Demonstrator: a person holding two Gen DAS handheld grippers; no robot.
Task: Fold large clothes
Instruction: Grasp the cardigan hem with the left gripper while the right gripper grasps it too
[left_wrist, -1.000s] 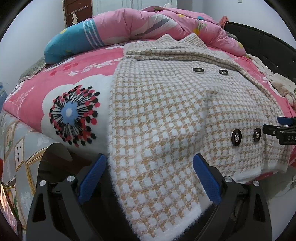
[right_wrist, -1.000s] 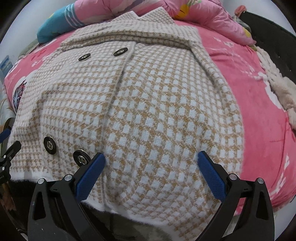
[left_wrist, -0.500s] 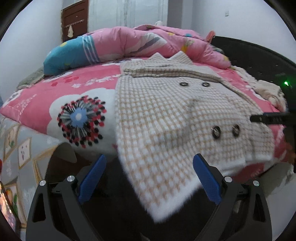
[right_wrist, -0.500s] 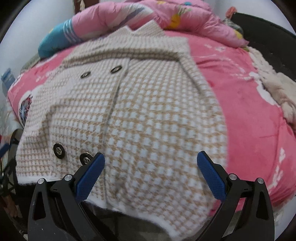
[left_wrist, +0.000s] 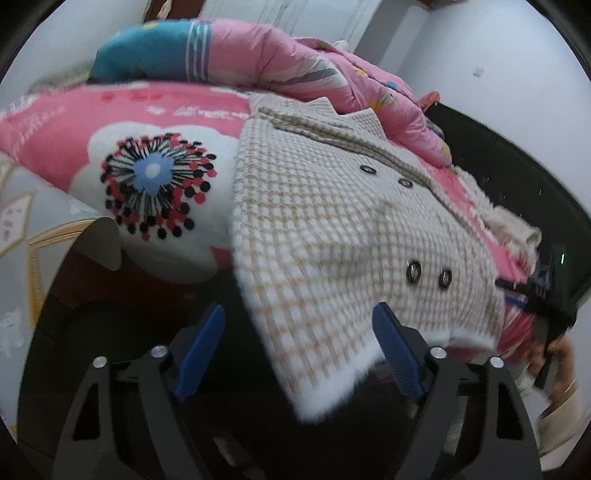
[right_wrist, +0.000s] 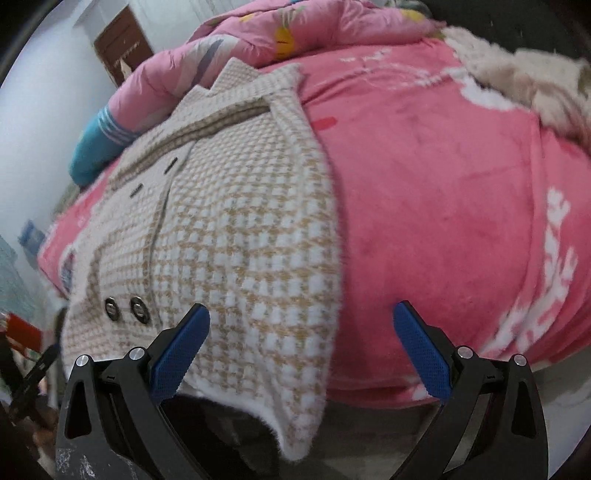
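Note:
A beige-and-white checked coat lies buttoned, front up, on the pink bed cover; its hem hangs over the bed's near edge. My left gripper has the hem's left corner hanging between its blue pads. The jaws are closing and the pads do not press the cloth. In the right wrist view the coat drops its right hem corner between the wide pads of my right gripper, which is open. The right gripper also shows at the far right of the left wrist view, in a hand.
A rolled pink quilt with a blue end lies at the head of the bed. A fluffy cream blanket sits by the dark bed frame. A brown door stands in the white wall. Dark floor lies below the bed edge.
Both views have rolled. The right gripper slid right to the coat's right hem corner. The left gripper shifted towards the left hem corner, and its pads stand closer together.

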